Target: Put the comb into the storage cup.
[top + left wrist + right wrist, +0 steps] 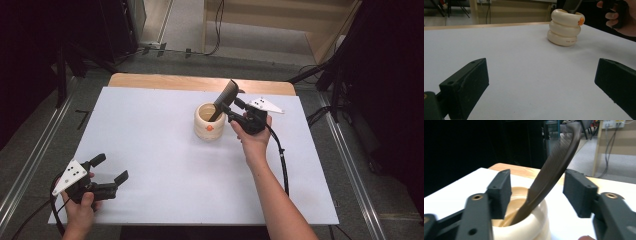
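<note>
Bench (165, 150): white sheet over a wooden top; a strip of bare wood shows along the far edge.
Holder (208, 121): cream cup of three stacked rings with an orange spot on its side, upright on the far middle of the bench, nearer the far edge than the near one.
Comb (226, 97): dark, fine-toothed, standing in the holder with its lower end inside and its upper end leaning up toward the right and far side, over the rim.
Right claw (231, 104): held in the right hand (252, 135) just right of the holder, reaching over its rim; released, with one jaw on each side of the comb and a gap showing on both sides in the right gripper view.
Left claw (111, 169): held in the left hand (80, 202) at the near left corner of the bench, low over the sheet; released, jaws spread wide with bare bench between them.
Spacing: the two claws are well apart; the holder is far from the left claw.
Open room: the whole left half and the near middle of the bench lie bare; a bare band also runs right of the right hand to the right edge.
Edges: the left hand sits close to the near edge; floor and dark stands surround the bench.
</note>
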